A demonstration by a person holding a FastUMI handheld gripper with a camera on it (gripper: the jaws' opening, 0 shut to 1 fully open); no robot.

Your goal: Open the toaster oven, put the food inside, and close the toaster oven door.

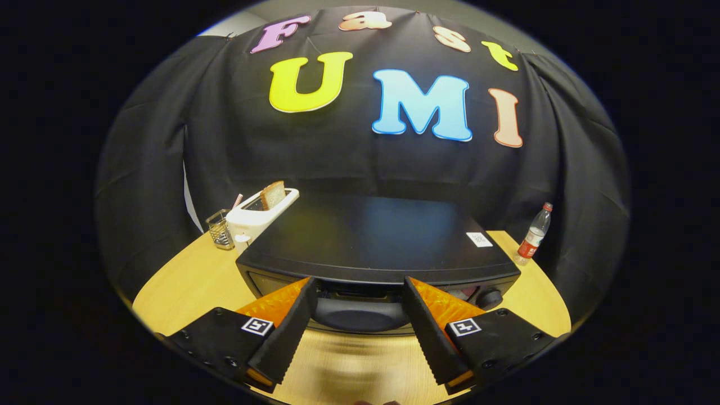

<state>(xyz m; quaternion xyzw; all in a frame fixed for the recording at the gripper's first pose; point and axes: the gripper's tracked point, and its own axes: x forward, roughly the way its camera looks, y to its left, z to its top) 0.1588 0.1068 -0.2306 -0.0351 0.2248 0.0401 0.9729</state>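
Hovering low over the bench (180, 292), the tongs (357, 337) are spread wide apart, gripping nothing, with one finger on each side of the toaster oven's door handle (351, 312), which sits just ahead of and between the tips. Neither finger presses on it that I can see, so call this the approach for the door pull, with the door still shut by the look of it. Right behind comes the toaster oven (371, 242) itself, a dark box with a flat top, a white sticker near its right rear corner and a round knob (489, 298) on the front at the right. Past its left rear corner stands a white toaster (259, 214) with a slice of bread (273, 195) poking up from the slot, presumably the food to go in, and just left of it a small wire holder (220, 229). Off to the far right, well apart, stands a plastic bottle (534, 233). Risks from here: closing the fingers too shallow on that rounded handle could let it slip out mid-pull, and a pull straight back instead of down along the hinge arc might drag the whole oven across the wood.
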